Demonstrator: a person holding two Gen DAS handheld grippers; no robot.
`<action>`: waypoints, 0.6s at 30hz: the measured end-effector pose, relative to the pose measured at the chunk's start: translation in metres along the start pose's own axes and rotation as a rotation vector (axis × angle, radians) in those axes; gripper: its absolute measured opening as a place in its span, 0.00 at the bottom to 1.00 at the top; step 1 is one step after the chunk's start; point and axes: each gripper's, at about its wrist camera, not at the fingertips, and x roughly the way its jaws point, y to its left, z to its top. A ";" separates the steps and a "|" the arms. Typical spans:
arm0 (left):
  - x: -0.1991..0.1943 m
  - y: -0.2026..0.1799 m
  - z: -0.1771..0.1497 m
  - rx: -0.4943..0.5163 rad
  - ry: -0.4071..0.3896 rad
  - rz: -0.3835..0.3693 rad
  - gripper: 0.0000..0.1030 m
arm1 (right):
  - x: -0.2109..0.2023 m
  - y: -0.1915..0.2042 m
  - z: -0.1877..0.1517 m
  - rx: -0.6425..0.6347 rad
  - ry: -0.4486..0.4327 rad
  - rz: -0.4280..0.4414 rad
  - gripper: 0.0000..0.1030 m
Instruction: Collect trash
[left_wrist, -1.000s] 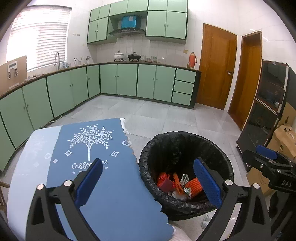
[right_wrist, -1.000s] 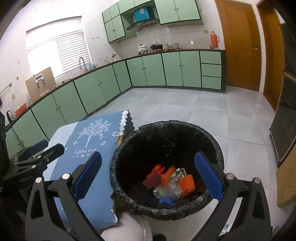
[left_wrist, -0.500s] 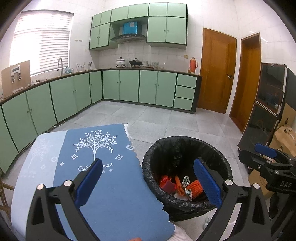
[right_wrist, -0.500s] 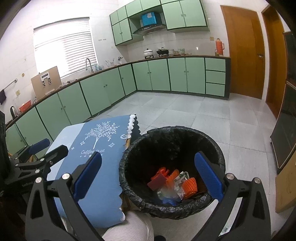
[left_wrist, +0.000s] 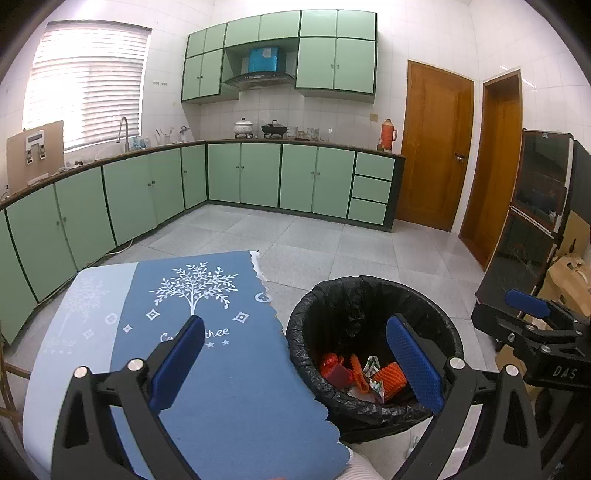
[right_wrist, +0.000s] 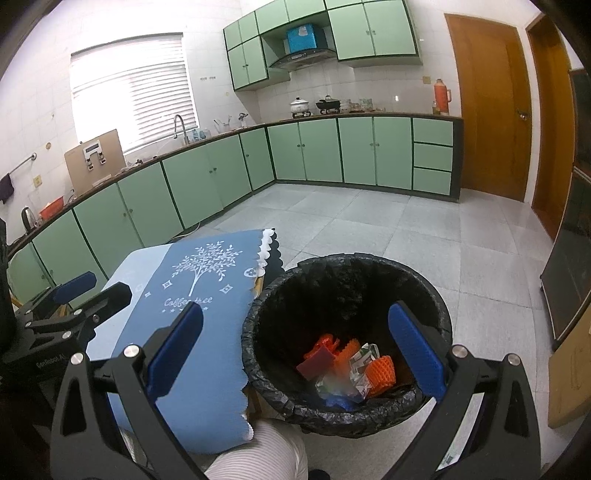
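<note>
orange and red scraps lie in the bin, below our right gripper; both it and our left gripper gape wide, empty.

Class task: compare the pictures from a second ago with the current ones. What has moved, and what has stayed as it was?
Both cameras have lifted and drawn back a little, so the black-lined trash bin sits lower and smaller in view. The left gripper and right gripper stay open and empty. The orange and red wrappers in the bin and the blue tree-print tablecloth lie unchanged.
</note>
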 end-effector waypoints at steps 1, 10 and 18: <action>0.000 0.000 0.000 -0.001 -0.001 0.000 0.94 | 0.000 0.001 0.000 -0.001 0.001 0.000 0.95; -0.003 0.001 0.002 -0.002 -0.007 0.003 0.94 | 0.002 0.003 0.000 -0.007 0.000 0.005 0.95; -0.003 0.001 0.002 -0.002 -0.008 0.003 0.94 | 0.002 0.004 0.001 -0.011 -0.004 0.008 0.95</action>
